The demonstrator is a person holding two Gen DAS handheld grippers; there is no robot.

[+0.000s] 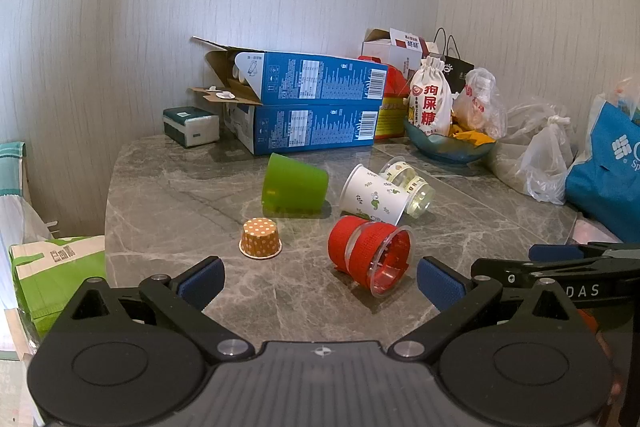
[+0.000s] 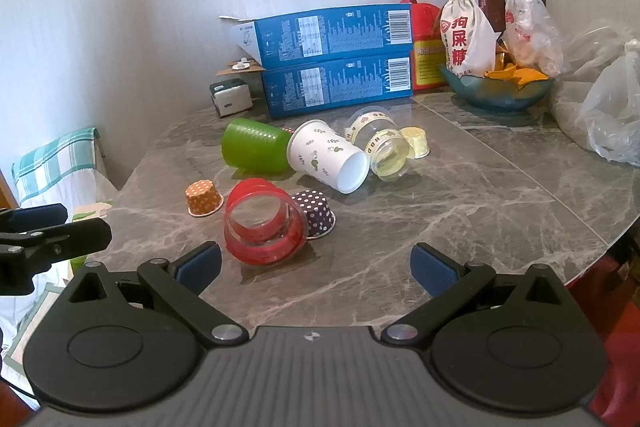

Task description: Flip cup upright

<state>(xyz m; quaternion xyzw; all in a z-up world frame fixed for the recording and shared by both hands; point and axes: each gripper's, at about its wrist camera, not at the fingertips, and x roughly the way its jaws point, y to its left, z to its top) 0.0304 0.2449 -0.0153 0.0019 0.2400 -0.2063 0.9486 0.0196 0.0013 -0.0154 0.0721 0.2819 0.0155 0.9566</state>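
Cups all down: red-banded clear cup (image 2: 262, 225) on its side nearest the tabletop's (image 2: 460, 187) front edge; green cup (image 2: 256, 145), white leaf-print cup (image 2: 328, 157) and clear taped cup (image 2: 380, 143) on their sides toward the back edge. None upright yet; task judged unstarted. Left hand-held gripper (image 1: 320, 281) and right hand-held gripper (image 2: 316, 269) both wide open, empty, short of the red cup.

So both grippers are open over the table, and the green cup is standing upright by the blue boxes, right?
Not quite. The green cup lies on its side, as the right wrist view shows. The rest holds: the left gripper and right gripper are open, and the cup is by the blue boxes.
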